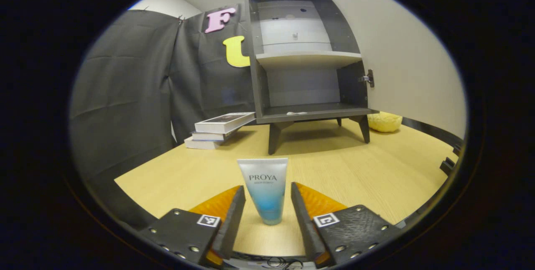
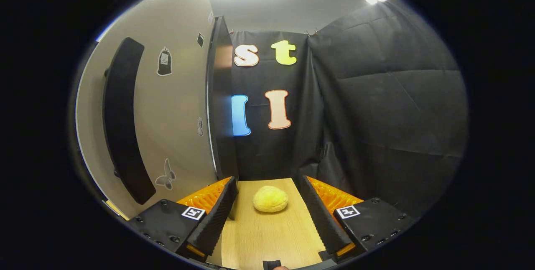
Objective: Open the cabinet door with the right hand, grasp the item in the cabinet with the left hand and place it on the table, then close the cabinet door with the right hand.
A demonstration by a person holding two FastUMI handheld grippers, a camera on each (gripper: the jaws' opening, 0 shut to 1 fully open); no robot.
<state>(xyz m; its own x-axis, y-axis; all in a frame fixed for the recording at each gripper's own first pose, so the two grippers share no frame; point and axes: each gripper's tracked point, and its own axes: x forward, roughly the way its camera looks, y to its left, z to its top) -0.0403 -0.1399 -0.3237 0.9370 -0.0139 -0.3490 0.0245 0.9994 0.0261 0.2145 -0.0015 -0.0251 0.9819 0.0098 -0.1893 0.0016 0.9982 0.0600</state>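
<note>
1. Between the left gripper (image 1: 264,209)'s spread fingers, the tube (image 1: 264,188) stands cap-down on the table (image 1: 359,174), with a clear gap on both sides. The jaws are wide open and holding nothing, so the item looks already delivered.
2. Straight ahead of that gripper, well past the tube, sits the cabinet (image 1: 303,59) with its shelves bare. To its left is a stack of books (image 1: 219,130), and the open cabinet door (image 1: 401,52) swings off to the right.
3. Over on the right gripper (image 2: 267,209), the fingers are just as wide apart and empty. A yellow sponge-like lump (image 2: 270,199) lies on the table just ahead between them.
4. The door's edge (image 2: 219,103) stands just ahead of the right gripper's left finger, with the long dark handle (image 2: 123,123) farther left.
5. Closing is probably what's left. Best bet: back the left gripper off without tipping the tube, then push the door face near its free edge and swing it smoothly.
</note>
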